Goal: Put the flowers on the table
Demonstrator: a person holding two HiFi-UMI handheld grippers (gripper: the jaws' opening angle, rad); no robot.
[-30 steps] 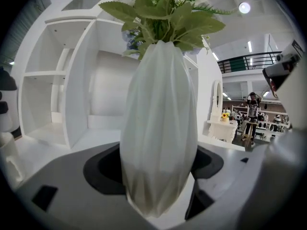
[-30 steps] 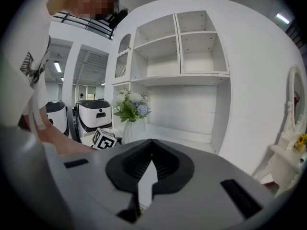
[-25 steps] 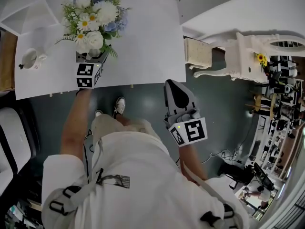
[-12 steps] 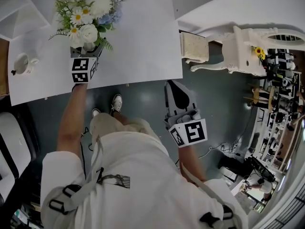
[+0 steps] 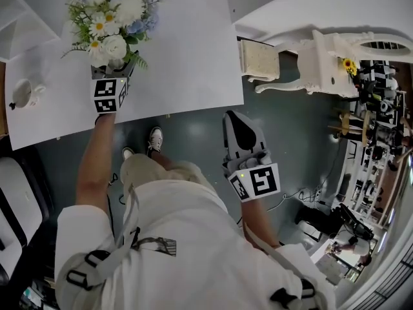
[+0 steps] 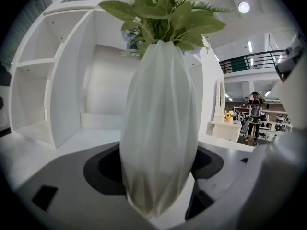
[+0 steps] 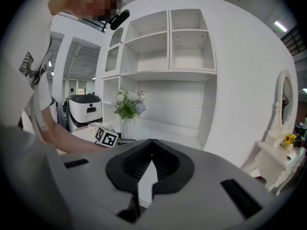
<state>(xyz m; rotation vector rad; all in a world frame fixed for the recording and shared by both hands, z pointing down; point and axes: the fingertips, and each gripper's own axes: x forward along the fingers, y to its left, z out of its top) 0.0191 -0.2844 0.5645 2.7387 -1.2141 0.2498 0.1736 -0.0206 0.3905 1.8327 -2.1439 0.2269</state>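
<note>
The left claw (image 5: pixel 115 75) keeps its grip on the white vase (image 6: pixel 160 128), its jaws wide around the vase body, just as a second ago. The flowers (image 5: pixel 113 24) have hardly shifted against the cup (image 5: pixel 22 92) and remain over the near left part of the tabletop (image 5: pixel 187 57). I judge the carrying is finished and only setting down and release are left; whether the vase already stands, I cannot tell. The right claw (image 5: pixel 237 118) is closed and empty, over the floor.
</note>
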